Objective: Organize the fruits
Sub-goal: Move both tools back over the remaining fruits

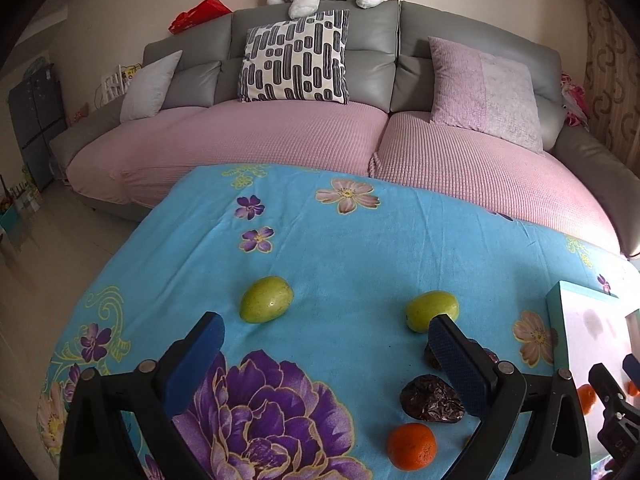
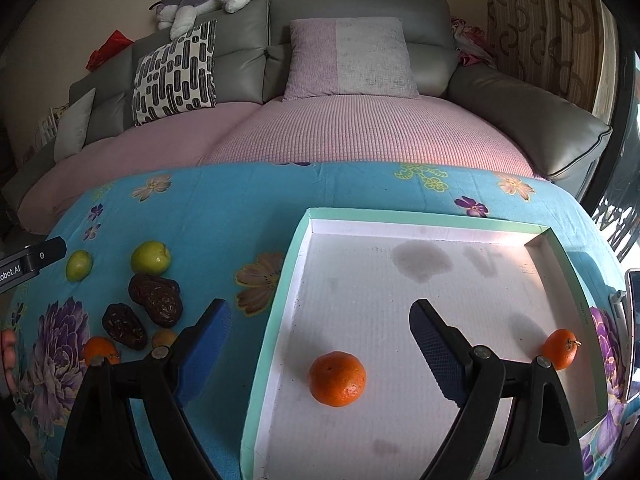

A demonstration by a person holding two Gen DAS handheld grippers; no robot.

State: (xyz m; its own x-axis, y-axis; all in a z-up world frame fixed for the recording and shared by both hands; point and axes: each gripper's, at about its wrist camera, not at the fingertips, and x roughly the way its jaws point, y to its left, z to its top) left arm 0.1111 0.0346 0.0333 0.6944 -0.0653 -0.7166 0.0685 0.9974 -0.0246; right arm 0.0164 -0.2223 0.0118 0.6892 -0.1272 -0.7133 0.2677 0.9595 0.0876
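In the right wrist view a white tray with a mint rim holds two oranges: one near its left front, one at the right wall. My right gripper hangs open above the tray's left edge, and the nearer orange lies loose below its fingers. On the blue flowered cloth, my left gripper stands open with nothing in it. Ahead of it lie two green fruits. To its right are dark dates and an orange.
A grey sofa with a pink cover runs behind the table's far edge. The tray stands right of the left gripper. A phone-like object lies at the table's right edge. A hand shows at the left.
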